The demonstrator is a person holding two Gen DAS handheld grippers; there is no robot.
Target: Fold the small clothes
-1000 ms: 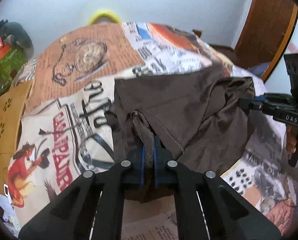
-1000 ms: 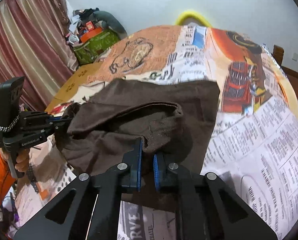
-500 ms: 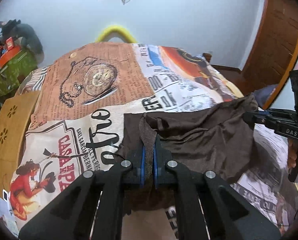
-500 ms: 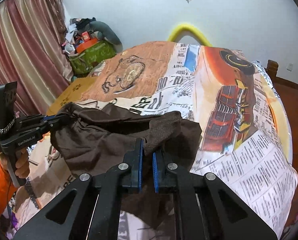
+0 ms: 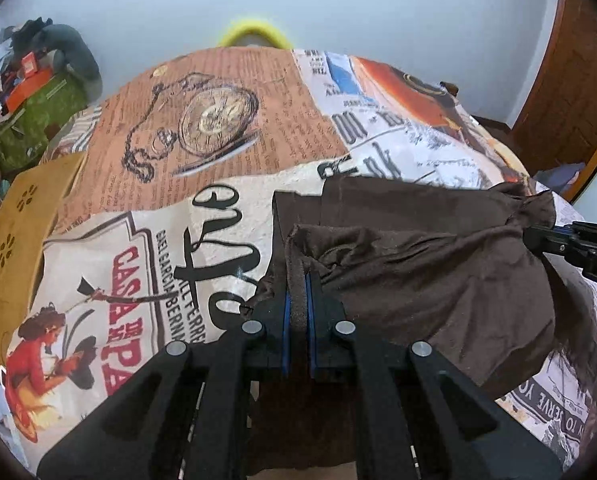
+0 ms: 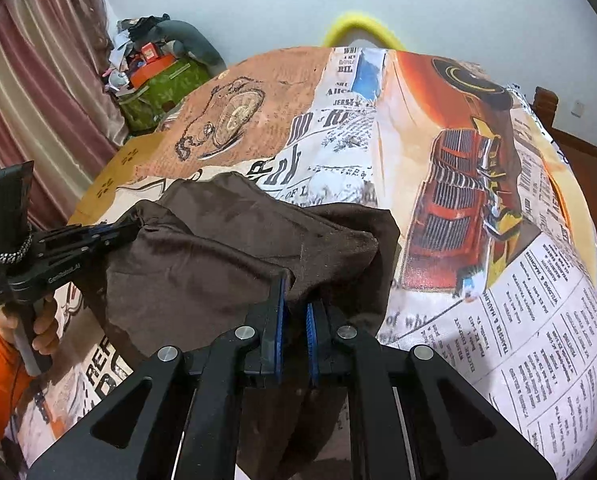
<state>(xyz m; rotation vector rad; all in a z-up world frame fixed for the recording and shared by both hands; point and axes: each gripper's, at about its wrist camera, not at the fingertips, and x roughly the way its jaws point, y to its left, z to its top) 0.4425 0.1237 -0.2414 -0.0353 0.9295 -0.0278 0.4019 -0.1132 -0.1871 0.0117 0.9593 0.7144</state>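
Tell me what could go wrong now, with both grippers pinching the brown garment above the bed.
The brown garment sags bunched between the left gripper and right gripper, so it may land creased. Each pinch looks to hold only an edge; one might slip. The far part already lies on the printed bedspread and could drag.

A bed cover [image 5: 226, 128] with newspaper, pocket-watch and red truck prints lies on the bed. Behind it a yellow arch [image 6: 362, 26] stands; at its left, a green bag [image 6: 158, 92] and a pink curtain [image 6: 26, 80].
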